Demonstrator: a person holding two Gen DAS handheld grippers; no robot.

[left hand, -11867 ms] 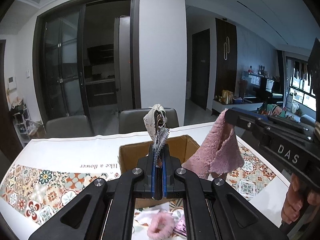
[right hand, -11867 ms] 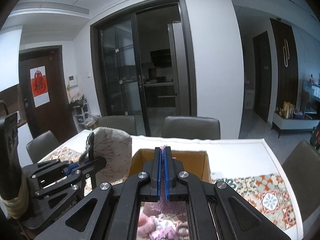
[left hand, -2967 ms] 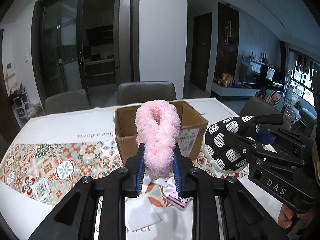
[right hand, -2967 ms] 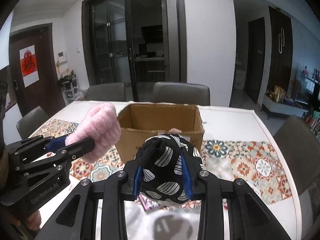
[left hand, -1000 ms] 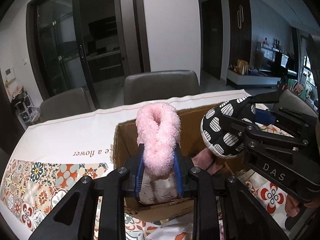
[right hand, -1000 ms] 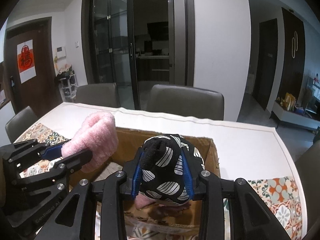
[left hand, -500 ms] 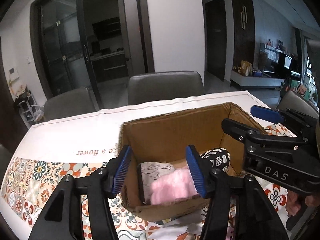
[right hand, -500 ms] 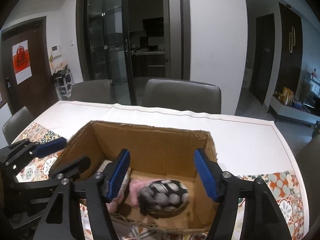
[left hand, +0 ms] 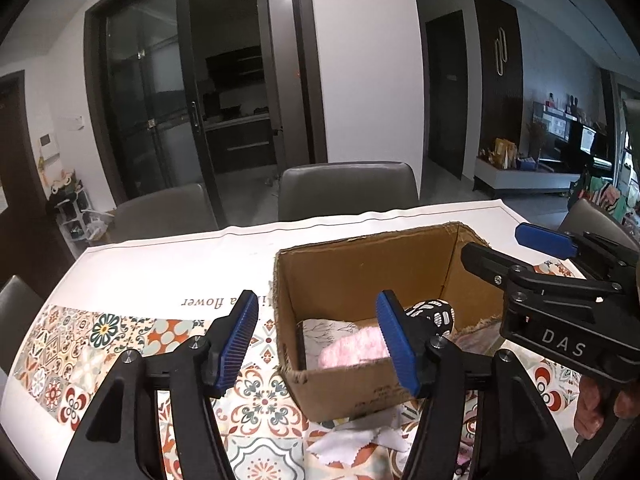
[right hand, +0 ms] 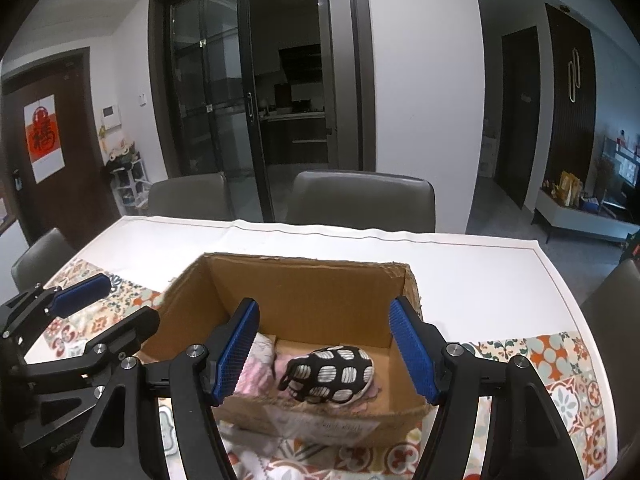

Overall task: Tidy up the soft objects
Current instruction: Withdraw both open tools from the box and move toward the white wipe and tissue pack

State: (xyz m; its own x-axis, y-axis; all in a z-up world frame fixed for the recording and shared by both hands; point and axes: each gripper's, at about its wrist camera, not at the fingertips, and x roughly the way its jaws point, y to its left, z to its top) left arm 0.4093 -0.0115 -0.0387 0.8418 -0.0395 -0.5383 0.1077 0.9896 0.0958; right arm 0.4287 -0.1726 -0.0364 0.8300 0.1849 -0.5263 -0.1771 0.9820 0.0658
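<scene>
Left gripper (left hand: 316,340) is held level above the near edge of the table, its blue-padded jaws spread wide and empty, aimed toward 12 o'clock; its right jaw overlaps the cardboard box (left hand: 360,276). Right gripper (right hand: 324,348) is likewise level, jaws wide apart with nothing between them, both tips over the open top of the box. In the left wrist view the right gripper enters from 3 o'clock; part of the person's hand (left hand: 600,404) shows at its grip, near 4 o'clock.

Legible writing: "DAS" on the right gripper body; "flower", upside down, on the tablecloth (left hand: 160,276) at 9 o'clock from the box. A label on the box's near wall is too blurred to read.

Inside the box lie a black-and-white patterned soft item (right hand: 330,374), long axis running roughly 8 to 2 o'clock in the right wrist view, a fluffy pink item (left hand: 352,346) to its 9 o'clock side, and a pale printed cloth (left hand: 324,330) against the left wall. White fabric scraps (left hand: 360,440) lie on the cloth at 6 o'clock from the box.
</scene>
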